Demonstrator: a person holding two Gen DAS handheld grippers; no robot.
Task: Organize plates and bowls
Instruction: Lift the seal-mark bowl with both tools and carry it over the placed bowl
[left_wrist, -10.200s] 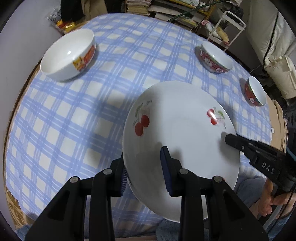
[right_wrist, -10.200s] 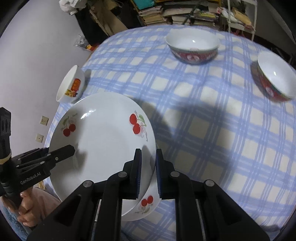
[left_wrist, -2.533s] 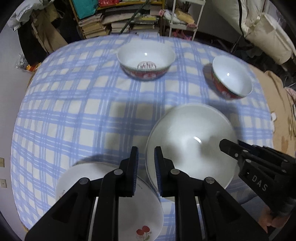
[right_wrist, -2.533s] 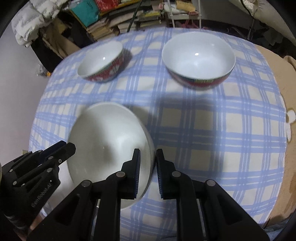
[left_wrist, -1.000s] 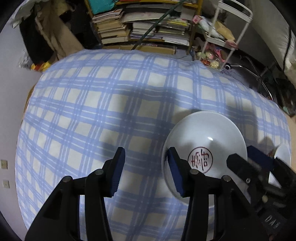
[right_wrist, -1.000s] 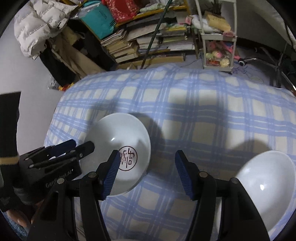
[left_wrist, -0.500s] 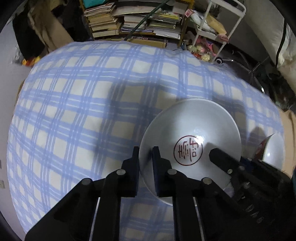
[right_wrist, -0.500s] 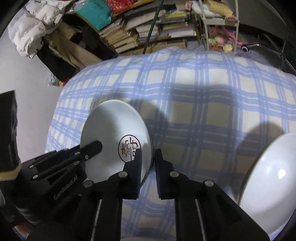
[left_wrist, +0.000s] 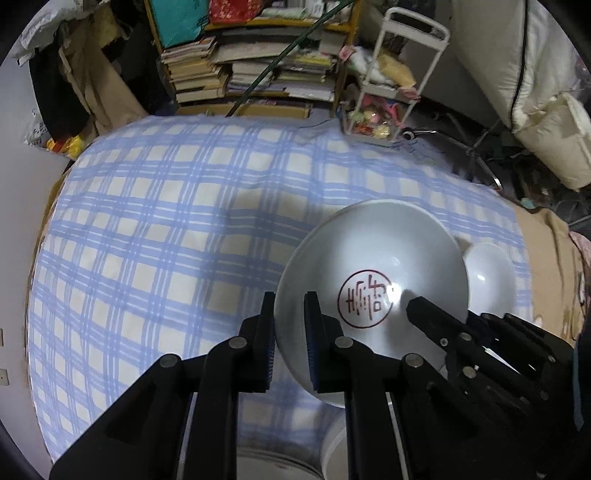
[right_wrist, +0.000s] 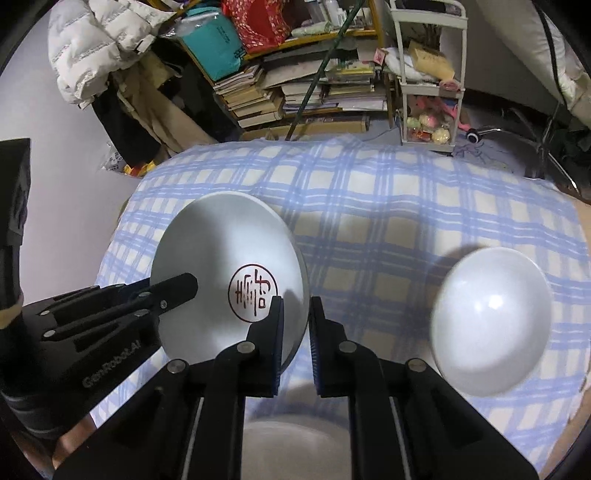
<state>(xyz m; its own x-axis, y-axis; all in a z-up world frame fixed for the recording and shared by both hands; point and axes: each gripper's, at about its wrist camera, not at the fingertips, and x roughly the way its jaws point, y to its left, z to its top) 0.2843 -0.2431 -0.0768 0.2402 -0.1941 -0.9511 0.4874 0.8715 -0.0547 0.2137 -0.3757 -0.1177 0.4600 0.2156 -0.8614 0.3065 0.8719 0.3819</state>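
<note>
Stacked books (left_wrist: 236, 74) crowded the shelves behind the checked counter (left_wrist: 155, 229). Both the left gripper (left_wrist: 290, 325) and right gripper (right_wrist: 295, 332) had just closed their fingers on opposite rims of the stamped bowl (left_wrist: 369, 280), held above the cloth. Glazed, stiff and likely breakable, it seemed slippery, so opposite rim holds suited it.

checked tablecloth (left_wrist: 155, 236) — small white bowl (right_wrist: 491, 325)

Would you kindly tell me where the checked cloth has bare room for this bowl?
The checked cloth lies bare left of the held bowl and toward the bookshelf. It is crowded beside the small bowl and near the dish.
</note>
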